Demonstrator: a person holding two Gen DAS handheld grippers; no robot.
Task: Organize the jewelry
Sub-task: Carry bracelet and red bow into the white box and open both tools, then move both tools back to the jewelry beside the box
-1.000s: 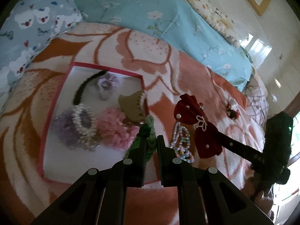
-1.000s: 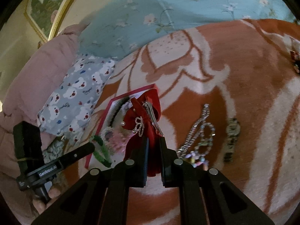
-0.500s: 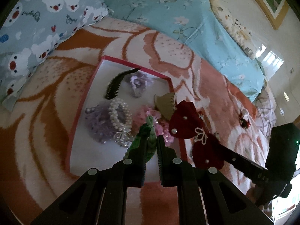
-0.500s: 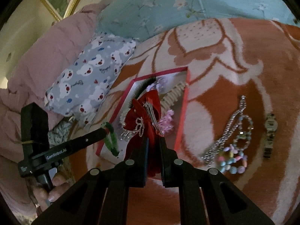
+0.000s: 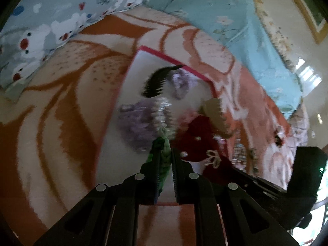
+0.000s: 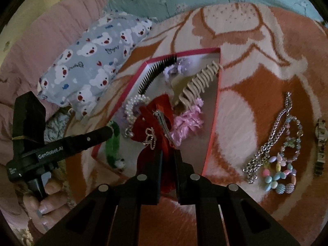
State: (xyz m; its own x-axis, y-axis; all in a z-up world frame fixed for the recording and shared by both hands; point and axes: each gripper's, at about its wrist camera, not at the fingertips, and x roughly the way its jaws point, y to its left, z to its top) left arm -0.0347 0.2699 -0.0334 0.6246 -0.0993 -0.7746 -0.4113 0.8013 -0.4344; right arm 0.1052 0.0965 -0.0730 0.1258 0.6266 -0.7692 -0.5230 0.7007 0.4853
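A: Currently, what does each gripper carry?

B: The left gripper (image 5: 165,153) has its fingers pinched on a green braided hair tie (image 5: 164,143), which hangs over the near part of the tray (image 6: 213,123). The right gripper (image 6: 168,153) has its fingers pressed on a dark red velvet bow clip (image 6: 151,121) — a metal clip and a small gold ornament show on its face. The bow also sits above the tray's near half, just right of the hair tie.

A: Where is the tray, and what lies in it?

B: The tray is white inside with a pink-red rim; it rests on the orange-and-cream blanket (image 6: 256,78), near the bear-print pillow (image 6: 96,61). Along its far edge lie a black comb (image 6: 155,71) and a lilac flower piece (image 6: 178,66). A beige claw clip (image 6: 196,86) lies toward the right edge, with a pink scrunchie (image 6: 188,123) just beside it. A pearl bracelet (image 6: 133,104) and a purple scrunchie (image 5: 139,121) lie toward the left edge.

A: What lies outside the tray?

B: On the blanket, right of the tray's right edge — a silver chain (image 6: 266,141), a pastel bead bracelet (image 6: 280,176) touching it, and a wristwatch (image 6: 320,143) just beyond them. The person's left hand (image 6: 43,203) grips the left tool's handle at the lower left of the right wrist view.
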